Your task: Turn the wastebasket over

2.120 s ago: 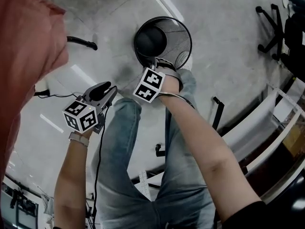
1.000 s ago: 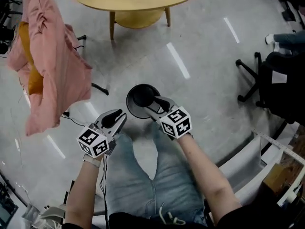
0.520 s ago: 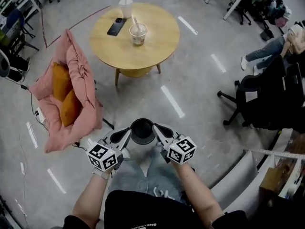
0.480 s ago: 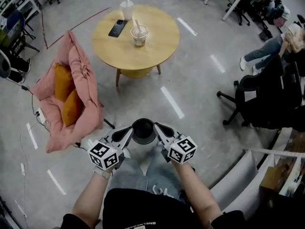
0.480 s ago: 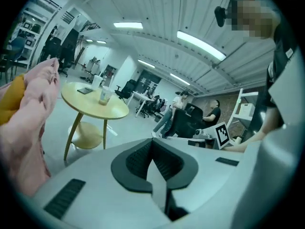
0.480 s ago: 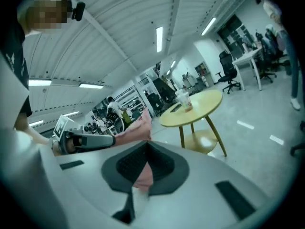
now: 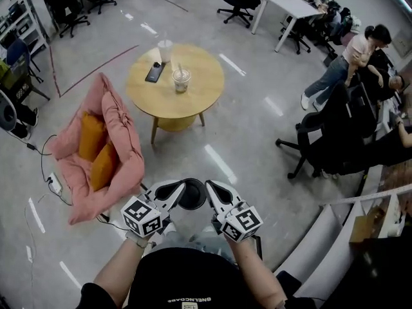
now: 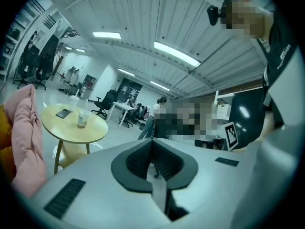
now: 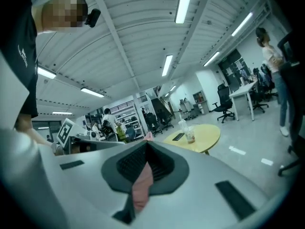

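Between the left hand-held gripper (image 7: 175,191) and the right hand-held gripper (image 7: 215,196), the wastebasket (image 7: 192,197) is seen, gripped by neither; both pairs of jaws are closed together, empty.

The wastebasket (image 7: 192,194) sat hemmed in, the left gripper (image 7: 177,189) close on one side and the right gripper (image 7: 212,190) close on the other, with no lane between them. Beyond the wastebasket, bare floor (image 7: 248,127) lay open up to the round table (image 7: 175,82). To its left, the pink beanbag (image 7: 112,153) crowded near. To its right, clear floor ran to a black office chair (image 7: 328,131), and a white curved partition (image 7: 309,243) walled off the near right.
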### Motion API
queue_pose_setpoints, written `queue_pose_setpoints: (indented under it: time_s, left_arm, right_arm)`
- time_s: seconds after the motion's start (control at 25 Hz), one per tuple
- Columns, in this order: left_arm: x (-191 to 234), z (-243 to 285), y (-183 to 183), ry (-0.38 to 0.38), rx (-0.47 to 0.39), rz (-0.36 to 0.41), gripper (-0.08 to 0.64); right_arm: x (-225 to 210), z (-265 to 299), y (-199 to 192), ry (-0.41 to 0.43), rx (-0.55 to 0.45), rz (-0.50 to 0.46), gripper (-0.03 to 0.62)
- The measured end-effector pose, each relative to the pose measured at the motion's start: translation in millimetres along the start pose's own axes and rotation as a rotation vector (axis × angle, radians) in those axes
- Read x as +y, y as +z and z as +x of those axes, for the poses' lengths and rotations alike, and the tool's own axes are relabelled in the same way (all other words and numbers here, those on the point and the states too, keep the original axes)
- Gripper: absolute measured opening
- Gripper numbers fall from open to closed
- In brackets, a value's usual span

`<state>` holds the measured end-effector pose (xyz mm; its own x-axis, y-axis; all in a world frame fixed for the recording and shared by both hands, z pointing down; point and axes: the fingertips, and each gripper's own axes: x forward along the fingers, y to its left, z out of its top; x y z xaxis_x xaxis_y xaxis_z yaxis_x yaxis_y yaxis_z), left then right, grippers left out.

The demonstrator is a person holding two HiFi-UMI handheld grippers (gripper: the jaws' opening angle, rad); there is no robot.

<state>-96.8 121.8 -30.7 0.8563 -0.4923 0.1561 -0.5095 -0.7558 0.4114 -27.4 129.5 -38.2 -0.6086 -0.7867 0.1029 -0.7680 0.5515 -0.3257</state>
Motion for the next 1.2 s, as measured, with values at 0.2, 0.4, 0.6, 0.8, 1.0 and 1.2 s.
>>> queue_pose_setpoints:
  time_s: [0.2,0.4,0.6,0.8,1.0,1.2]
  left_arm:
    - [-23.2,7.3,12.8,-0.009,-0.042,0.012,0.014]
    - [-54.9,14.6,14.8,-0.051,-0.034,0.091,0.014]
    - [-73.8,17.9,10.9,-0.057,-0.016,0.128,0.014]
    - [-80.5,17.5,15.0,-0.053,-0.037,0.144,0.014]
    - [-81.5,14.2,21.4,-0.033,-0.059,0.182,0.014]
    - [-86.4,10.2,34.2,-0.055,-0.082,0.178,0.014]
  right_arm:
    - [9.9,-25.9,12.5,0.022,0.0,-0.028,0.009]
    - [8.8,-45.1,18.9,0.024,-0.008,-0.077,0.008]
    - [2.5,-55.1,21.7,0.007,-0.008,-0.095,0.008]
    - [-0.4,-58.7,25.2,0.009,-0.013,-0.094,0.008]
    - [1.4,-60.8,31.7,0.003,-0.027,-0.126,0.008]
    - [3.1,-63.4,44.2,-0.012,-0.049,-0.161,0.008]
